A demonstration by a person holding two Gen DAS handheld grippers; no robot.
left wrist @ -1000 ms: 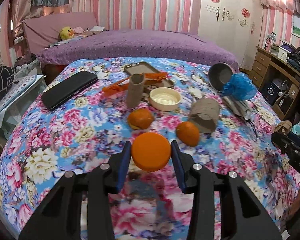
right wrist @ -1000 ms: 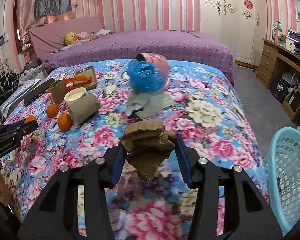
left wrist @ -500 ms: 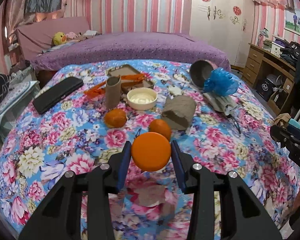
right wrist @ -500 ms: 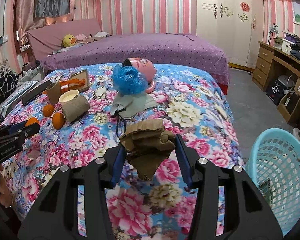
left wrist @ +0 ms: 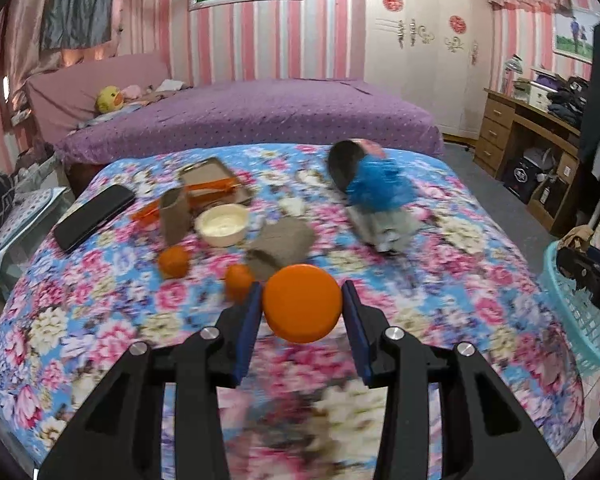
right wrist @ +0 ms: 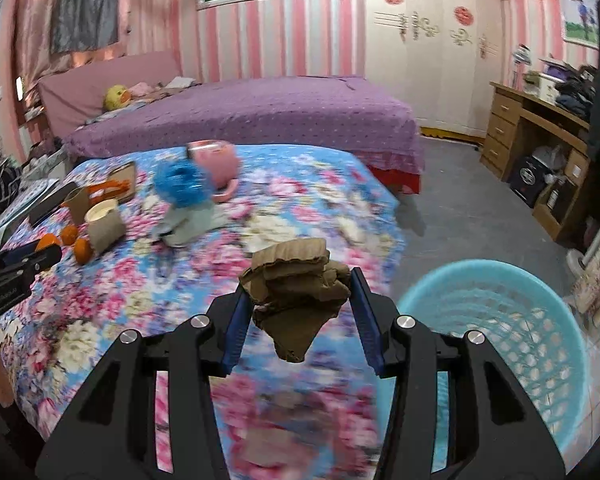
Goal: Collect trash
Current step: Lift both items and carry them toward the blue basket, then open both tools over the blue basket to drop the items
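Both pairs of tongs are swinging away from the clutter and toward the blue basket (right wrist: 496, 320), each carrying its own piece of trash: the left tongs (left wrist: 302, 310) stay clenched on a round orange object (left wrist: 302, 308), most likely an orange or its peel, which sits squarely between the blue pads, and the right tongs (right wrist: 296, 308) stay clenched on a crumpled wad of brown cardboard (right wrist: 296, 296) whose lower point hangs below the pads. A second ago the basket was only a sliver at the right edge of the right wrist view; now it fills the space just to the right of the right tongs and slightly below them, with its open mouth facing up, and it has also come into sight at the far right of the left tongs. The items left on the flowered bed cover (left wrist: 100, 320) have slid further away, ahead and to the left of both tongs: two small oranges (left wrist: 174, 262), a cardboard tube (left wrist: 174, 216), a cream bowl (left wrist: 222, 224), a flattened brown piece (left wrist: 284, 240) and a blue bag (left wrist: 380, 186). That reads as the carry stage of the task, nearly over for the right tongs, which should reach the basket first; the left load is well apart from it, and several pieces remain to be fetched
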